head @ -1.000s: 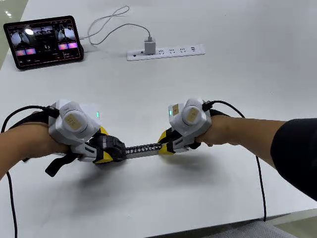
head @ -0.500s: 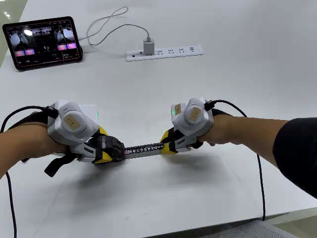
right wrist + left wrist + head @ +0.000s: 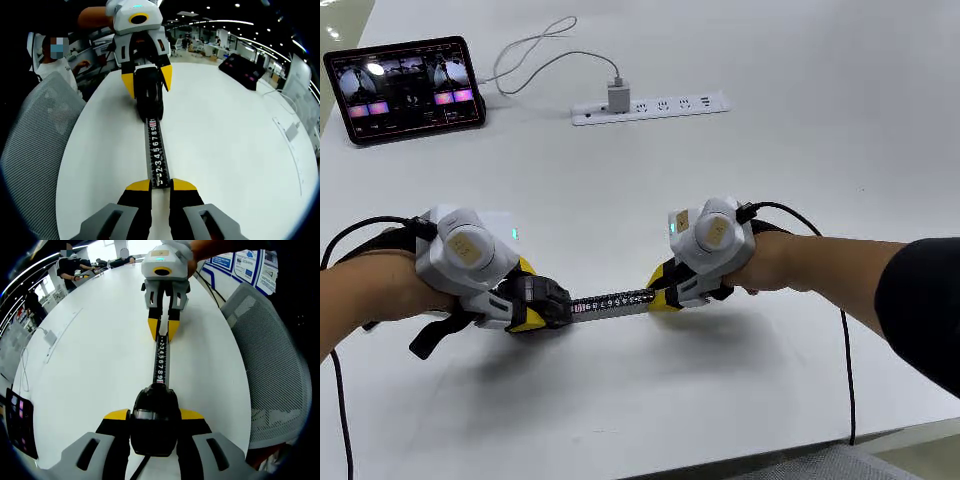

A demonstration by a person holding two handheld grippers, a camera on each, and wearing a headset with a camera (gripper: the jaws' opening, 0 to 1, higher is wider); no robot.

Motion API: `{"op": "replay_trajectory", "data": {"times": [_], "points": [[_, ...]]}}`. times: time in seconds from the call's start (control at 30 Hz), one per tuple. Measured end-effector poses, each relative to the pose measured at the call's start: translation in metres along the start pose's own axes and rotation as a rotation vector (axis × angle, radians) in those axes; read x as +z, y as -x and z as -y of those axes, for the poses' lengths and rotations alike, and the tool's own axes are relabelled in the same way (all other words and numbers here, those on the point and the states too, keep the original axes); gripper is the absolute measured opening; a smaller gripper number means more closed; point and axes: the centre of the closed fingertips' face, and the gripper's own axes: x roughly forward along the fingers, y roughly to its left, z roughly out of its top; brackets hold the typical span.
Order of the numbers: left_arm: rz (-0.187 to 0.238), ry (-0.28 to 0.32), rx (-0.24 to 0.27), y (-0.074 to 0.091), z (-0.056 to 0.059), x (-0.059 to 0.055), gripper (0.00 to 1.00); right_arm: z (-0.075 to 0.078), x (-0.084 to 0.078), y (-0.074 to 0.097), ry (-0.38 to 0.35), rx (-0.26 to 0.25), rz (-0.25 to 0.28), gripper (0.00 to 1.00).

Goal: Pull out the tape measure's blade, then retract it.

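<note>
Head view: the tape measure case (image 3: 546,300) sits near the person, low at the white table (image 3: 740,170), clamped in the left gripper (image 3: 532,306), whose jaws close on its sides. To its right, the right gripper (image 3: 656,298) pinches the tip of the short drawn-out blade (image 3: 610,301). The case seems rigid and light. The thin blade looks springy and slick, best held at its end hook.

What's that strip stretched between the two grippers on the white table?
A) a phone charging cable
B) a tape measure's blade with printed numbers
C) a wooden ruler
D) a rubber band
B: the numbered blade runs from the black tape measure case, held in the left gripper, to the right gripper, which pinches its end.
</note>
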Motion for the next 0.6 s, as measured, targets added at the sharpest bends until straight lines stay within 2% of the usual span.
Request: {"op": "replay_trajectory", "data": {"times": [0.6], "points": [[0.000,-0.001,-0.001,-0.001,0.000,0.000,0.30,0.001,-0.011,0.008,-0.014,-0.007,-0.004,0.08]]}}
